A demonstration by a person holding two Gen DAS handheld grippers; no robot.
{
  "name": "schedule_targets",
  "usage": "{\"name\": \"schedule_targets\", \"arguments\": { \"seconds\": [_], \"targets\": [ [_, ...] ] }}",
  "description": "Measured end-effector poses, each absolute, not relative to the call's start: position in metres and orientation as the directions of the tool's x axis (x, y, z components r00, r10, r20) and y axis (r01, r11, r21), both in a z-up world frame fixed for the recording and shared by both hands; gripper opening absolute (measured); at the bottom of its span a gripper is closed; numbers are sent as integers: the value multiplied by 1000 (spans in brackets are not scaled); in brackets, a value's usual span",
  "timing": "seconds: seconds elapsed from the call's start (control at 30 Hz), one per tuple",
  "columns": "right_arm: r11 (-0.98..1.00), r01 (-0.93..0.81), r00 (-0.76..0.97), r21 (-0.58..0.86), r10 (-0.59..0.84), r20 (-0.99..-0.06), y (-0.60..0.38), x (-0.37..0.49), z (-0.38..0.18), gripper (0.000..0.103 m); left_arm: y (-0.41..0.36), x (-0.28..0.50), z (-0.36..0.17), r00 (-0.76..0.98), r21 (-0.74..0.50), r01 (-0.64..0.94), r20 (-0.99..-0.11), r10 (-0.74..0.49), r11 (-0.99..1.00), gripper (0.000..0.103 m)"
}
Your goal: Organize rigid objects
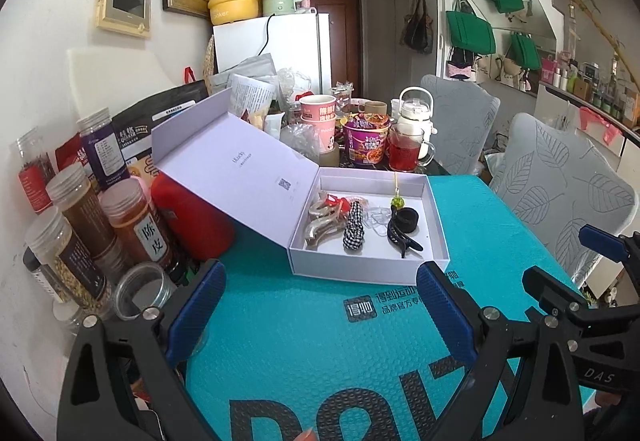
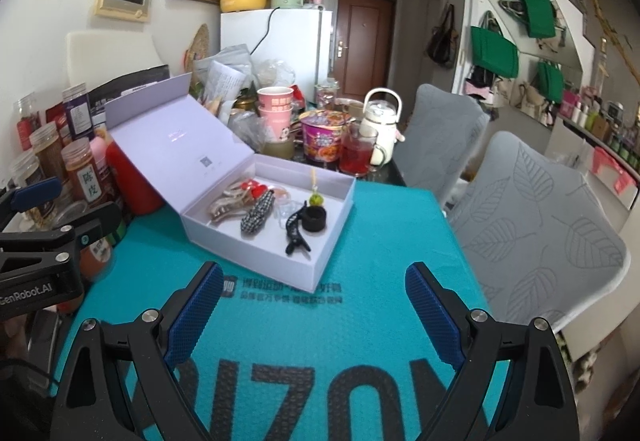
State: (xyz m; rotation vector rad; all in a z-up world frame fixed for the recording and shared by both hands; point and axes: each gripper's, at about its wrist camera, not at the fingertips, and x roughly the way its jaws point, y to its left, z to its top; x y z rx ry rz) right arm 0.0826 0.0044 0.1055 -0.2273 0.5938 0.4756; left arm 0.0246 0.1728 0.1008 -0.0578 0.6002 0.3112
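Observation:
A white box (image 1: 360,267) stands open on the teal mat, its lid (image 1: 240,169) leaning back to the left; it also shows in the right wrist view (image 2: 256,261). Inside lie a beige claw clip (image 1: 320,221), a checkered hair clip (image 1: 354,227), a black claw clip (image 1: 402,239), a black ring (image 1: 408,219) and a green-beaded hairpin (image 1: 396,197). My left gripper (image 1: 320,315) is open and empty, just in front of the box. My right gripper (image 2: 314,311) is open and empty, near the box's front corner.
Jars (image 1: 132,217) and a red container (image 1: 192,217) crowd the left edge. Cups, a noodle bowl (image 1: 366,141), a glass of red tea (image 1: 406,153) and a white kettle (image 1: 416,113) stand behind the box. Grey chairs (image 2: 532,225) stand to the right.

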Motion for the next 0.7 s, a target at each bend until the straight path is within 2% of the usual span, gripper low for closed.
{"name": "schedule_targets", "arguments": {
  "seconds": [0.7],
  "targets": [
    [868, -491, 719, -73, 356, -597, 3, 73, 102, 94, 165, 14, 97, 786, 30, -282, -566, 249, 959, 98]
  ]
}}
